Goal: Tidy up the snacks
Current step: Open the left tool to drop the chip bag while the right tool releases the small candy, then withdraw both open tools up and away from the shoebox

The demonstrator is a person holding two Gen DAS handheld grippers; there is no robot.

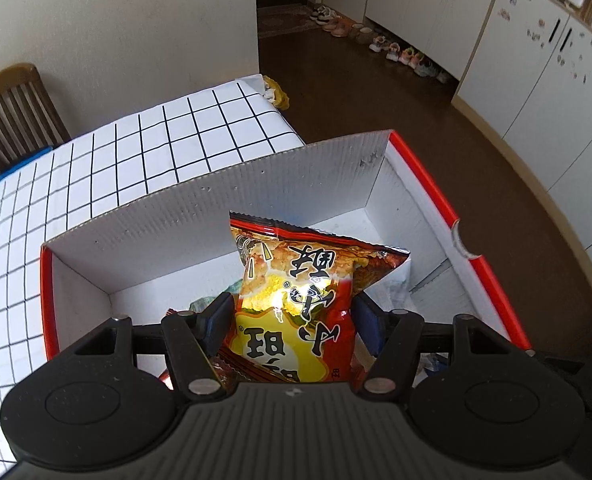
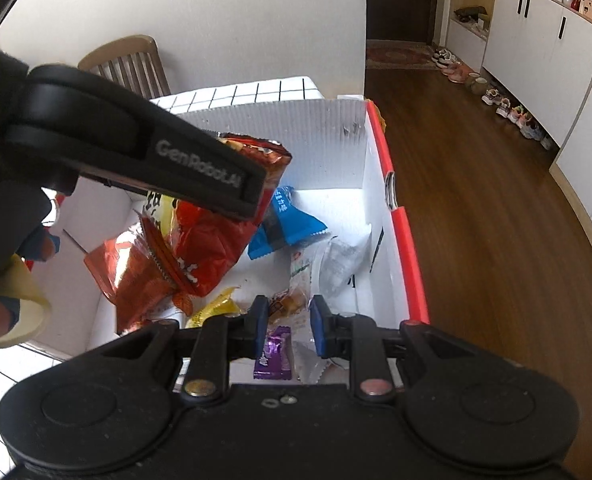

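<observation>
Chips bag [image 1: 296, 300] sits pinched in our left gripper [image 1: 292, 320] over the red-edged box [image 1: 427, 184]; we lower it toward the bare floor at twelve o'clock before letting go. Our right gripper [image 2: 284, 328], jaws narrowly apart and holding nothing, hangs above the purple bar [image 2: 274, 354].

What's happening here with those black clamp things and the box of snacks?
A person is sorting snacks into a white box with red edges on a checked table, using a clamp tool in each hand. The left gripper is shut on a red and yellow snack bag, held over the box. The right gripper is over the box too, jaws narrowly apart and holding nothing, above a purple packet. A blue packet and other wrappers lie inside.
</observation>
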